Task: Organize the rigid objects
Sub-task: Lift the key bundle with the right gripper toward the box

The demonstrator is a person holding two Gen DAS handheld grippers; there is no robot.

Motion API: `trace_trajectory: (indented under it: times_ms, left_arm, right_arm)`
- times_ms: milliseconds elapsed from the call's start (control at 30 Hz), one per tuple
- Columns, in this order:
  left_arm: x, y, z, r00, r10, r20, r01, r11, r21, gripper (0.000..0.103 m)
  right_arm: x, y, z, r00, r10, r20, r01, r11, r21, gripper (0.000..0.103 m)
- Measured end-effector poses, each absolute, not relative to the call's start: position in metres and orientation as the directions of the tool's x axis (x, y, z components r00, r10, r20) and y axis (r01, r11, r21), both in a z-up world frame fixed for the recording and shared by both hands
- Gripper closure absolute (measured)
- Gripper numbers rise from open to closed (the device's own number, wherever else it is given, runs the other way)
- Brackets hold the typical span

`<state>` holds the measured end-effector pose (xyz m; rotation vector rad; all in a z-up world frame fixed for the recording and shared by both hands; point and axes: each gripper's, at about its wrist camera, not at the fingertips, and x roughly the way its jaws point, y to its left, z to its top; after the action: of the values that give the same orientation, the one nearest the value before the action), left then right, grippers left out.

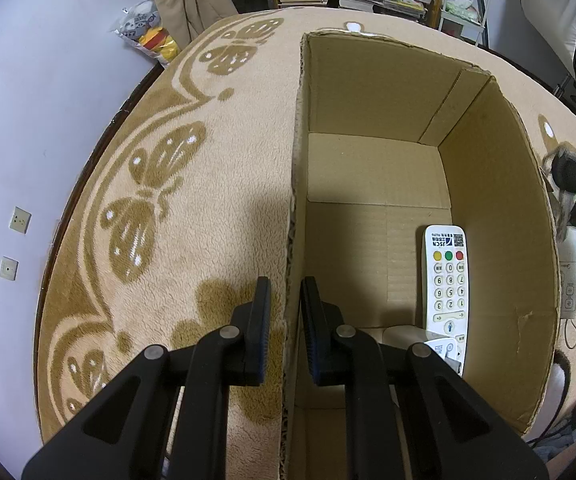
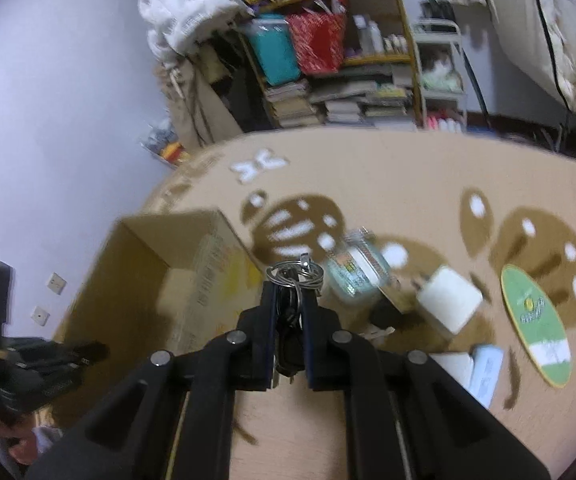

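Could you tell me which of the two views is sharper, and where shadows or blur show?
Left wrist view: sharp; the remote control keypad is legible, and shadow falls across the cardboard box floor near the left gripper. Right wrist view: motion-blurred throughout, rug pattern and white charger smeared; only the right gripper, clamping the key bunch, stays fairly crisp.

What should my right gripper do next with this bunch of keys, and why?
Probably carry it left over the cardboard box and let go. The right gripper is shut on the bunch of keys, and a white remote control already lies inside.
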<state>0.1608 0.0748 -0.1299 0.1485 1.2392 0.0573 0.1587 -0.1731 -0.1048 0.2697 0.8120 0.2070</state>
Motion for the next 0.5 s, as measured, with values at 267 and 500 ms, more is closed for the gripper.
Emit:
trace_trajectory:
  times_ms: [267, 500]
  left_arm:
    - [0.161, 0.075, -0.131, 0.326, 0.13, -0.937, 0.039, 0.988, 0.151, 0.088]
    - [0.161, 0.071, -0.134, 0.328, 0.158, -0.931, 0.05, 0.982, 0.184, 0.088]
  right_arm:
    - [0.174, -0.143, -0.063, 0.71, 0.361, -0.605, -0.165, 0.92, 0.355, 0.09]
    - [0.179, -0.111, -0.047, 0.696, 0.43, -0.576, -0.252, 0.896, 0.364, 0.09]
